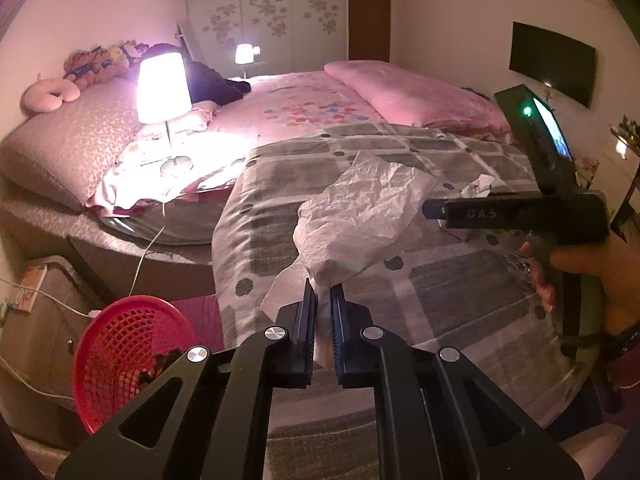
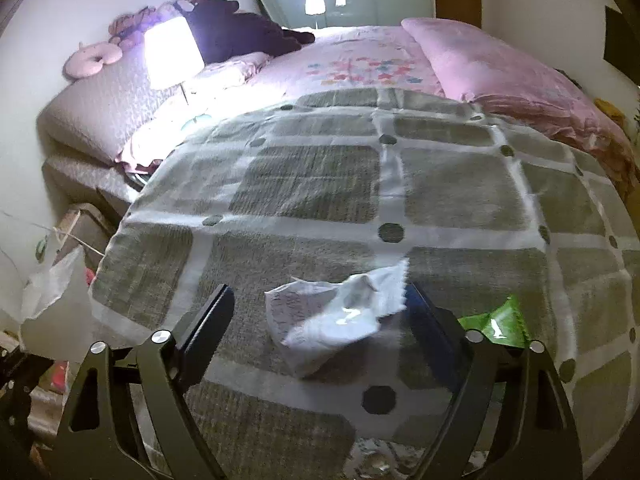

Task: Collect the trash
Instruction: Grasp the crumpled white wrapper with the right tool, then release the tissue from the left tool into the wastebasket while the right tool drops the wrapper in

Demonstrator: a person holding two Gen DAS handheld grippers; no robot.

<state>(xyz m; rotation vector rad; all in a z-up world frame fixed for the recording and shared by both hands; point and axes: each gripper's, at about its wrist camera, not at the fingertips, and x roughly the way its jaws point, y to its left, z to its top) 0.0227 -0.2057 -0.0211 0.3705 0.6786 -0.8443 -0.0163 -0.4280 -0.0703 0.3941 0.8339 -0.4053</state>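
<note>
Red basket (image 1: 120, 356): on the floor at our left, beside the bed — we judge it the drop point.
Left gripper (image 1: 324, 308): jaws pinching a crumpled white paper (image 1: 360, 220), lifted over the grey checked blanket (image 1: 460, 292).
Right gripper (image 2: 320, 320): jaws spread wide around a white wrapper (image 2: 336, 320) lying on the blanket.
Green scrap (image 2: 500, 320): just right of it.
Next: we close squarely — wrapper only, no cloth.

Wrapper (image 2: 334, 318) on blanket (image 2: 320, 184) (basket (image 1: 116, 360) probably floor-level, left).
</note>
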